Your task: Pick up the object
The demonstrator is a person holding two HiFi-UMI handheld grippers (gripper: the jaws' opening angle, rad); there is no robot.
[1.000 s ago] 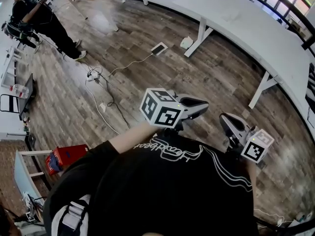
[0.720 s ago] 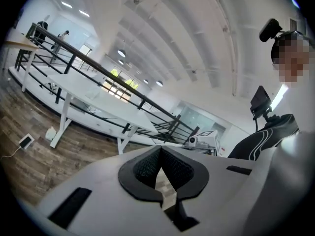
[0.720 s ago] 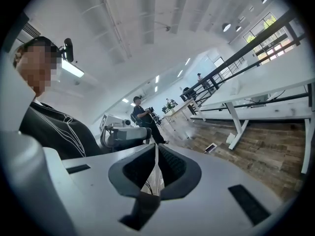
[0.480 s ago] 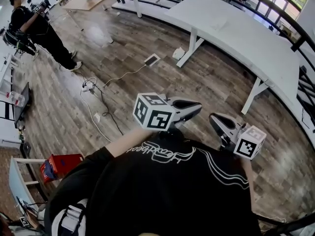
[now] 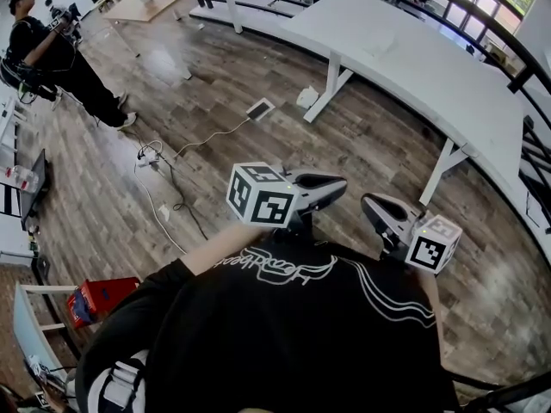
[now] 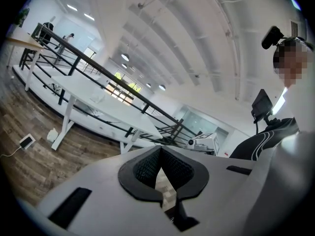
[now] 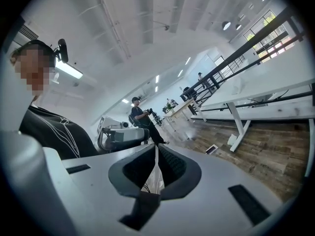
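Held before the chest, the left hand-held gripper (image 5: 337, 185) and the right hand-held gripper (image 5: 370, 205) have jaws pressed together on nothing, probably only carried. No object to pick shows; farther ahead stands a white desk (image 5: 405, 54).

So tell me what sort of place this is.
Probably an open-plan office or lab workspace: long white tables stand on a wood-plank floor, loose cables trail across it, and a black railing runs along the windows.
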